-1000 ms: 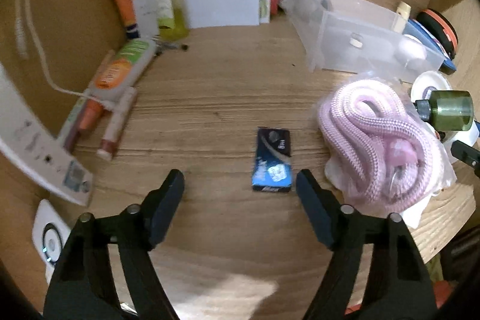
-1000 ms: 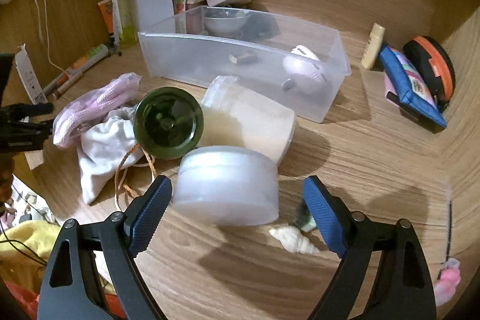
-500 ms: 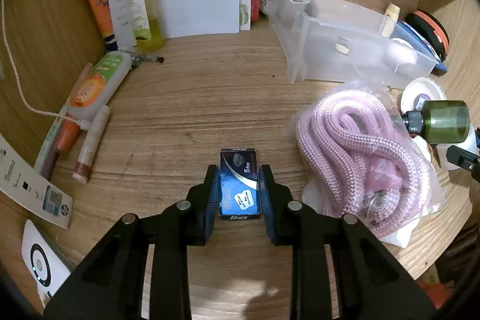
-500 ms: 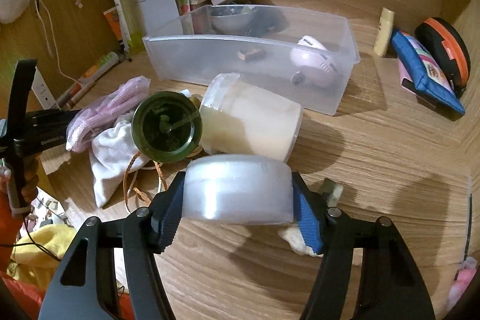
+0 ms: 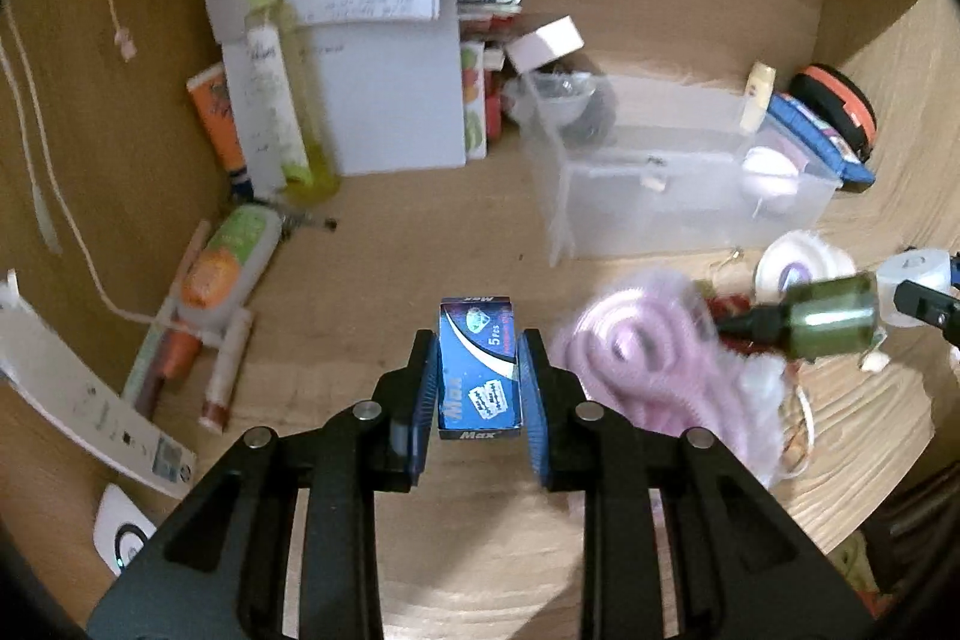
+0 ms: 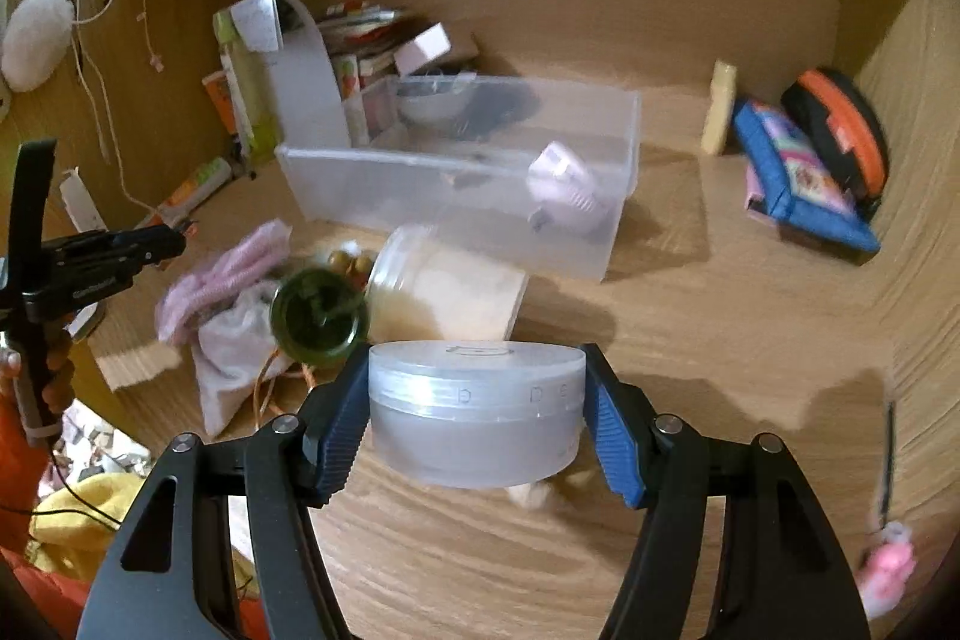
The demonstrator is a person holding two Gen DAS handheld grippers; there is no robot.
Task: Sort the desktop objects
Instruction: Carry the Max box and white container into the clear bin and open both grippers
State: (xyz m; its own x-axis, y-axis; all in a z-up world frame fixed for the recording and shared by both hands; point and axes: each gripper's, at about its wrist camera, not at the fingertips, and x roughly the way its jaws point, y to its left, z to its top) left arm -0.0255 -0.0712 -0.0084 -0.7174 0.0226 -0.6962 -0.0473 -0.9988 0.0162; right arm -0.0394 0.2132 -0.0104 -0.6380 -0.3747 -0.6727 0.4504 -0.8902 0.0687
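Note:
My left gripper is shut on a small blue "Max" box and holds it above the wooden desk. My right gripper is shut on a round frosted plastic container, lifted off the desk. A clear plastic bin stands at the back; it also shows in the right wrist view with a white bowl and a pale pink device inside. A pink rope coil lies right of the blue box.
A green bottle and a frosted jar lie on their sides near a white cloth pouch. Tubes, a spray bottle and papers stand at the left back. A blue pouch and an orange-black case sit at the right.
Both grippers closed, the left on the blue box and the right on the round container, and both lifted their objects off the desk. The views tilted up toward the back wall.

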